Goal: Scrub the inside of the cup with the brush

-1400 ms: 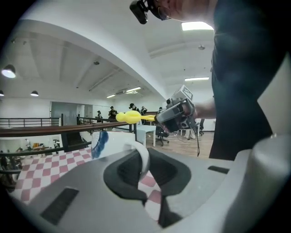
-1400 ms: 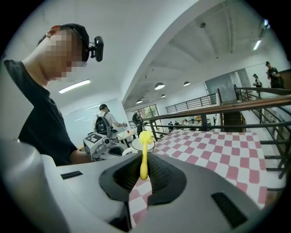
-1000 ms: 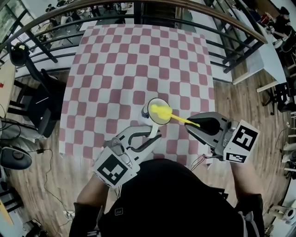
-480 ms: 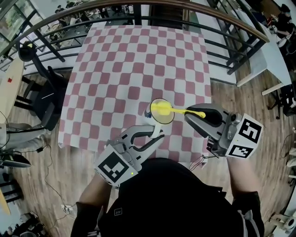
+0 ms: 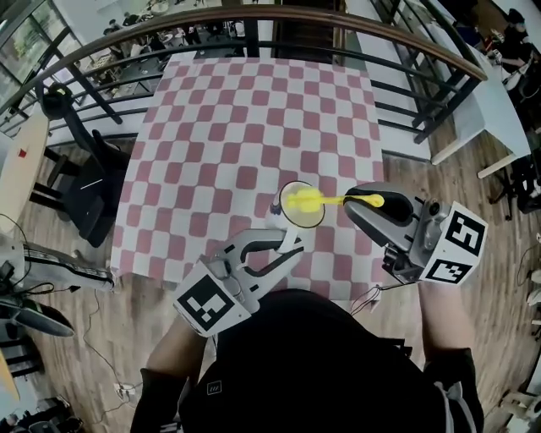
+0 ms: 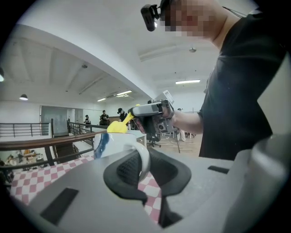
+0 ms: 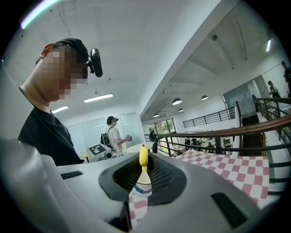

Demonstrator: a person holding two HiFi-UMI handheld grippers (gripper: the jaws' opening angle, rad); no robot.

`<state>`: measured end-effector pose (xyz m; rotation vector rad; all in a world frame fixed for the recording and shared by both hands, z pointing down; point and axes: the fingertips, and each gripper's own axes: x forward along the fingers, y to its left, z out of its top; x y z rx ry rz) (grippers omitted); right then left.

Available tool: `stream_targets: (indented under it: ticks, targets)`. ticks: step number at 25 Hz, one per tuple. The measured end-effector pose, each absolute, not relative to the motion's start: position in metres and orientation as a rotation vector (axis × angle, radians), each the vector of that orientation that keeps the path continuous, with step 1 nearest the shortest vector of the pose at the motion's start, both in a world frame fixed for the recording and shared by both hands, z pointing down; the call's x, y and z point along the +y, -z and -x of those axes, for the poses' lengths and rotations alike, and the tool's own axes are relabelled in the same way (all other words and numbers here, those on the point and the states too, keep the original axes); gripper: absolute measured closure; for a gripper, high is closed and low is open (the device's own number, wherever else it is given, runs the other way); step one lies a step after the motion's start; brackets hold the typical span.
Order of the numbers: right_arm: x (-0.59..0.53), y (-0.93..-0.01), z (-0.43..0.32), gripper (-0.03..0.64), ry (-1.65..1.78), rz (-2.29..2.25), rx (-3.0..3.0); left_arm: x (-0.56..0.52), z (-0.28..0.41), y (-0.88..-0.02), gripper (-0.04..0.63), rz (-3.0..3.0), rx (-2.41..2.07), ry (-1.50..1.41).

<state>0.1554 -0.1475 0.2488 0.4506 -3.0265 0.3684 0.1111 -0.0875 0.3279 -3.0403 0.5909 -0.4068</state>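
A white cup (image 5: pixel 301 217) with blue print is held tilted over the near part of the checkered table (image 5: pixel 228 127), its mouth toward my head. My left gripper (image 5: pixel 287 243) is shut on the cup's handle (image 6: pixel 143 160), seen pinched between the pads in the left gripper view. The yellow brush (image 5: pixel 303 200) has its head inside the cup's mouth, and its handle runs right into my right gripper (image 5: pixel 362 201), which is shut on it. In the right gripper view the yellow handle (image 7: pixel 143 157) stands up between the pads, with the cup (image 7: pixel 142 188) below.
A curved wooden railing (image 5: pixel 254 17) with dark bars rings the table's far side. A black office chair (image 5: pixel 80 182) stands at the left on the wood floor. The person's dark torso (image 5: pixel 313 364) fills the near edge of the head view.
The cup and both grippers have shifted slightly away from me over the table. The brush handle has swung from slanting down-right to nearly level, with its head still in the cup.
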Motion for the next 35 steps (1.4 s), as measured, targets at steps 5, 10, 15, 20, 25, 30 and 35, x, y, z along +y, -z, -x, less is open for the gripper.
stream_targets:
  ticks: [5, 10, 15, 20, 25, 30, 35]
  targets:
    - [-0.159, -0.234, -0.128, 0.574, -0.209, -0.545, -3.018, -0.084, -0.101, -0.324, 0.557, 2.988, 0.483, 0.453]
    - [-0.163, -0.228, -0.102, 0.573, -0.072, -0.597, -2.954, -0.089, -0.083, -0.319, 0.557, 2.982, 0.457, 0.431]
    - [-0.169, -0.241, -0.099, 0.574, -0.185, -0.629, -2.896, -0.095, -0.070, -0.319, 0.557, 3.004, 0.459, 0.421]
    - [-0.168, -0.253, -0.104, 0.574, -0.259, -0.635, -2.831, -0.099, -0.064, -0.316, 0.557, 3.038, 0.459, 0.378]
    - [-0.162, -0.254, -0.105, 0.574, -0.315, -0.582, -2.839, -0.099, -0.065, -0.316, 0.557, 3.048, 0.444, 0.365]
    - [-0.157, -0.250, -0.086, 0.574, -0.308, -0.510, -2.881, -0.090, -0.073, -0.310, 0.557, 3.057, 0.367, 0.341]
    - [-0.166, -0.253, -0.096, 0.574, -0.260, -0.599, -2.828, -0.095, -0.072, -0.310, 0.557, 3.051, 0.404, 0.335]
